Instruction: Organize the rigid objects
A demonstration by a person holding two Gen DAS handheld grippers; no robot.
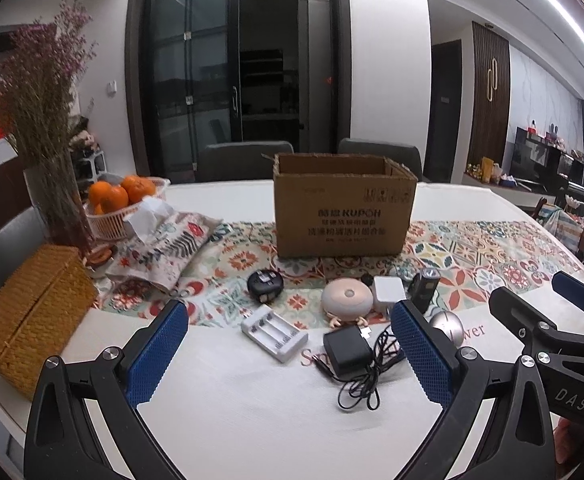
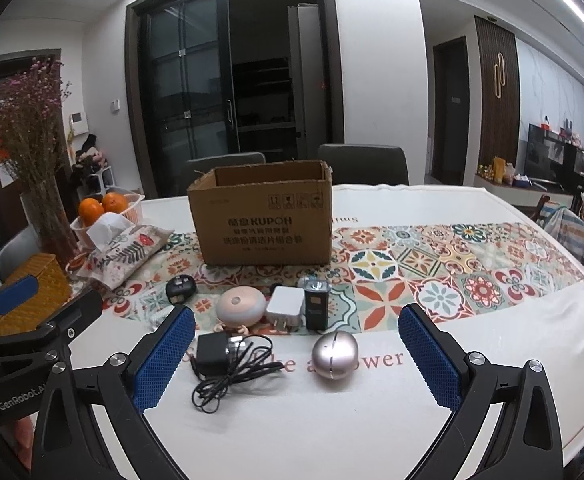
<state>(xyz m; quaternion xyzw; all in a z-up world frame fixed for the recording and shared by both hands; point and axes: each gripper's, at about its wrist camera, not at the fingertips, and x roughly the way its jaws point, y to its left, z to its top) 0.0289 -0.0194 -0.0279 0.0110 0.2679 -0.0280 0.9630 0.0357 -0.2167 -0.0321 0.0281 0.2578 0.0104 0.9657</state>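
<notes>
Both claws released — left gripper (image 1: 288,354) and right gripper (image 2: 296,356) hover above the table's near edge (image 2: 332,432), facing a battery charger (image 1: 274,332), power adapter (image 2: 211,350) and open cardboard box (image 2: 266,224) mid-table.

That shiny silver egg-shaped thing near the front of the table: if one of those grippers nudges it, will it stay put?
Probably not. The silver egg is rounded all over and lies on smooth white tablecloth, so a nudge would likely send it rolling. Its glossy shell looks hard and possibly slippery between the fingers. Weight can't be judged from here.
</notes>
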